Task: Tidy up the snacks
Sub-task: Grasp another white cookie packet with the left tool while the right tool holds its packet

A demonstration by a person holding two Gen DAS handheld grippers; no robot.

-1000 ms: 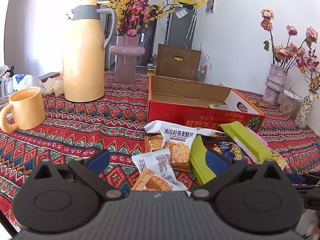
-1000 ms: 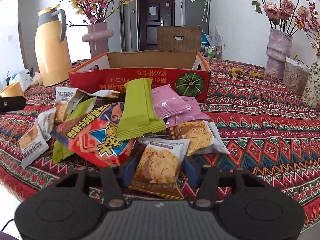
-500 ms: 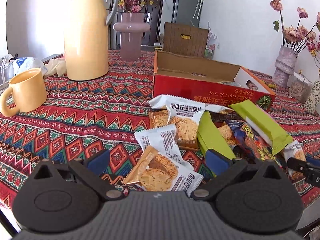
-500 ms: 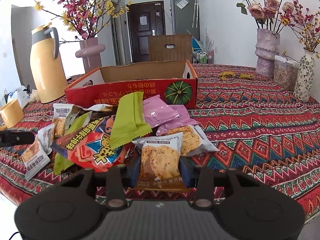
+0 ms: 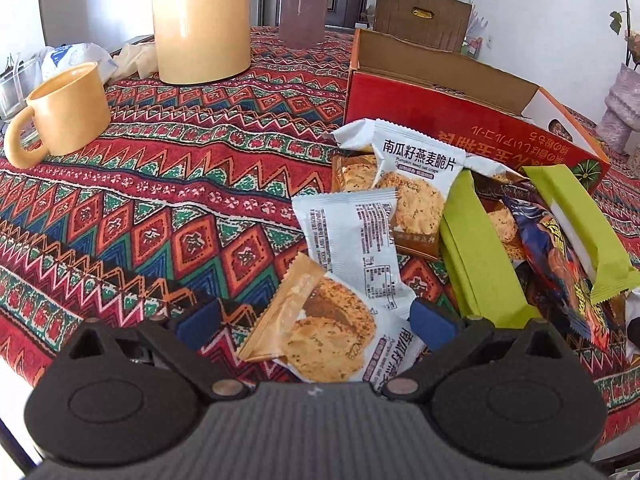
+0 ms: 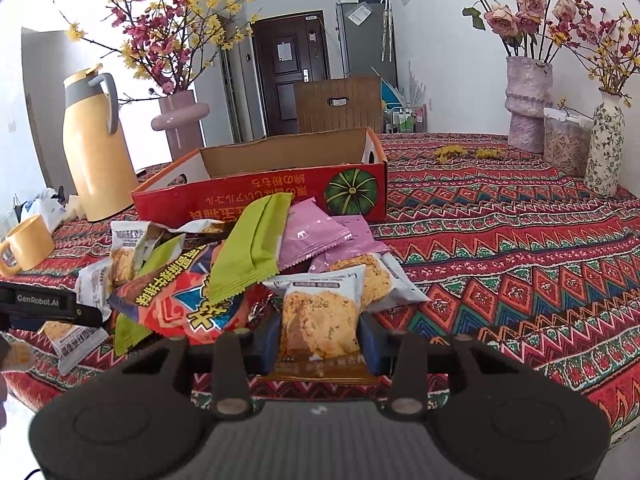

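A pile of snack packets lies on the patterned tablecloth in front of an open red cardboard box [image 5: 460, 116] [image 6: 260, 196]. My left gripper [image 5: 316, 322] is open, its blue pads on either side of an oat-crisp packet [image 5: 332, 328] at the near edge of the pile. My right gripper [image 6: 320, 336] is shut on another oat-crisp packet [image 6: 320, 316] and holds it upright just above the table. Green packets [image 6: 252, 252], pink packets [image 6: 312, 232] and a red-blue chip bag [image 6: 184, 300] lie in the pile.
A yellow mug [image 5: 60, 116] and a yellow thermos [image 5: 200, 20] stand left of the box, with a pink vase [image 5: 304, 4] behind. Flower vases [image 6: 528, 104] and a lidded jar [image 6: 566, 140] stand at the far right. The table's front edge is close below both grippers.
My left gripper has come down and forward over the near oat-crisp packet. My right gripper has shut on its packet and lifted it slightly.
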